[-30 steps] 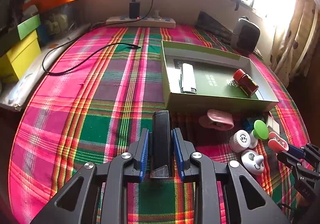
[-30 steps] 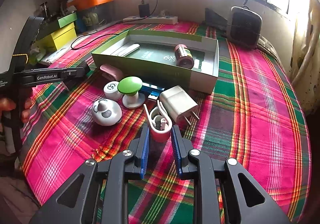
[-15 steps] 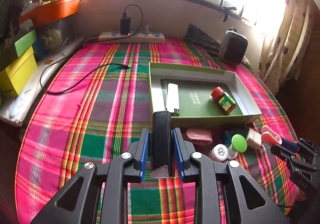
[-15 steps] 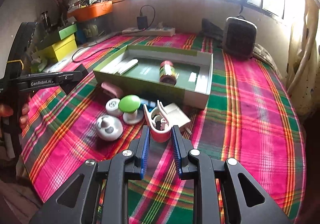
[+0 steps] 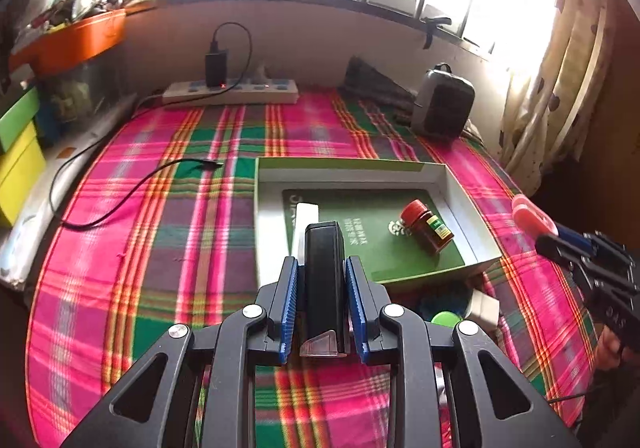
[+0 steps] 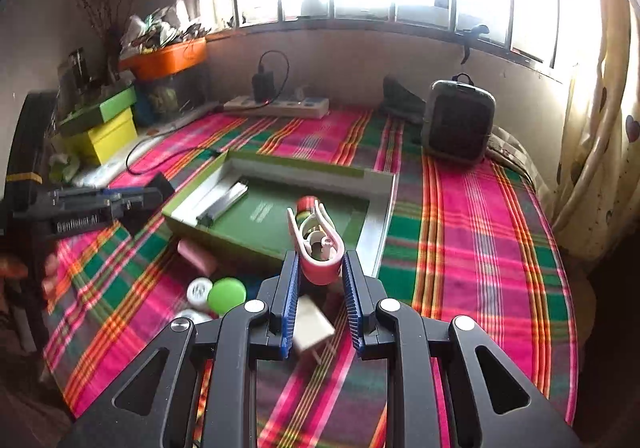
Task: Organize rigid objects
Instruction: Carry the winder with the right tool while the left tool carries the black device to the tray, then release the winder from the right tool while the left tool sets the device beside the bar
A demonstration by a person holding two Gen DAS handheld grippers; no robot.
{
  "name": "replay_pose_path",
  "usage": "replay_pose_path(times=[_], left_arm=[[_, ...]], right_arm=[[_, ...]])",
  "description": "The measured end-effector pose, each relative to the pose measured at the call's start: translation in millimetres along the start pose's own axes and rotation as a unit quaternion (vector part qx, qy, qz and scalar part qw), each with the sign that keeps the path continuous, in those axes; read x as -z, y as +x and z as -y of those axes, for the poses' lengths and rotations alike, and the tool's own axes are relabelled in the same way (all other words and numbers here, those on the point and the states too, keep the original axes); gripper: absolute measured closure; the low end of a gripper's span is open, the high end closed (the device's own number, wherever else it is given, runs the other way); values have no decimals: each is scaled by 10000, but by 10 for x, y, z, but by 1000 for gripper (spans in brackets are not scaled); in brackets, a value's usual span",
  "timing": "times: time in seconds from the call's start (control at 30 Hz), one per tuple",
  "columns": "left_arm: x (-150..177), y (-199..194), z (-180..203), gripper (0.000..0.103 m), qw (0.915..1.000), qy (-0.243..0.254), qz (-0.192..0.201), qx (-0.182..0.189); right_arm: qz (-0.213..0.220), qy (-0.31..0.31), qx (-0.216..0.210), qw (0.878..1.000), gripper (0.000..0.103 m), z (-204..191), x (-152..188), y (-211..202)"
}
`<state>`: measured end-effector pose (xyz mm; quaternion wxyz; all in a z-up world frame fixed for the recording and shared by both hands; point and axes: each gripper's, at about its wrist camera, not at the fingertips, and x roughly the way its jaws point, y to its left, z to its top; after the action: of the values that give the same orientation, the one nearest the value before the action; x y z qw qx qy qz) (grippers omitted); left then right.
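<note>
Two grippers clamped on loads: left gripper around a black rectangular device at lower centre, right gripper around a pink clip at centre. Best carried level over the green box's near wall, lowered onto bare floor beside the red-capped bottle, then released. Legible: "GenRobot.AI" at left of the right view.

Left tongs clamped on a load, tilted downward; right tongs likewise clamped.
</note>
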<state>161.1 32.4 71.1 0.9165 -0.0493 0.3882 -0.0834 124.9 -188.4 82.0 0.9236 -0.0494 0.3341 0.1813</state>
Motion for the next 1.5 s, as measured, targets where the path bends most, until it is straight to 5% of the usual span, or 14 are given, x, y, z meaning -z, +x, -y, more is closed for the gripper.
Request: replay_pose_path(times=[0.57, 1.5], left_arm=[[-249, 524, 258, 80, 9991, 262, -297, 141], [-234, 1040, 278, 80, 9963, 373, -769, 35]], right_arm=[[-371, 224, 50, 9990, 80, 312, -412, 656], [-1057, 84, -132, 9943, 80, 333, -394, 1391]])
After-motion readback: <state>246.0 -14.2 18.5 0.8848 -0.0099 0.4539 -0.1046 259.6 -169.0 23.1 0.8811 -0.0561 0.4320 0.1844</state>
